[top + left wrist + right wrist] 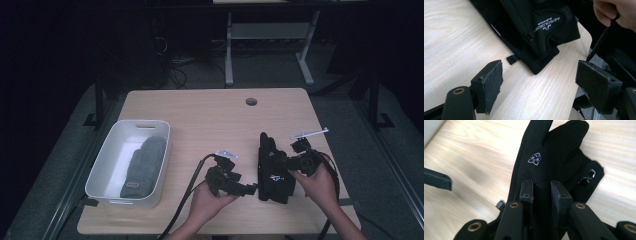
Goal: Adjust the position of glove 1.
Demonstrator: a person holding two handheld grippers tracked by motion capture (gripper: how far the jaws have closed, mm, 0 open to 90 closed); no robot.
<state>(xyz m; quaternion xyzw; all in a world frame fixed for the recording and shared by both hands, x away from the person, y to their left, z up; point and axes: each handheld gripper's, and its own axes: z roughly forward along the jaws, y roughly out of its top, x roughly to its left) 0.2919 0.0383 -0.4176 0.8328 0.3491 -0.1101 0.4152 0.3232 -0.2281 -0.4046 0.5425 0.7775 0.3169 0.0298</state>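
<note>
Lying on wooden table point(210, 115): black glove point(272, 175)

Off to the side of your worktop point(210, 120)

On the pale wood worktop you have a white bin point(102, 170) near its left edge, with a grey mitten point(145, 167) lying inside; a round cable hole point(251, 101) sits near the worktop's far edge.

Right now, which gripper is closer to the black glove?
Right. The right gripper is pinching the black glove; the left gripper is open just beside its cuff, not touching.
</note>
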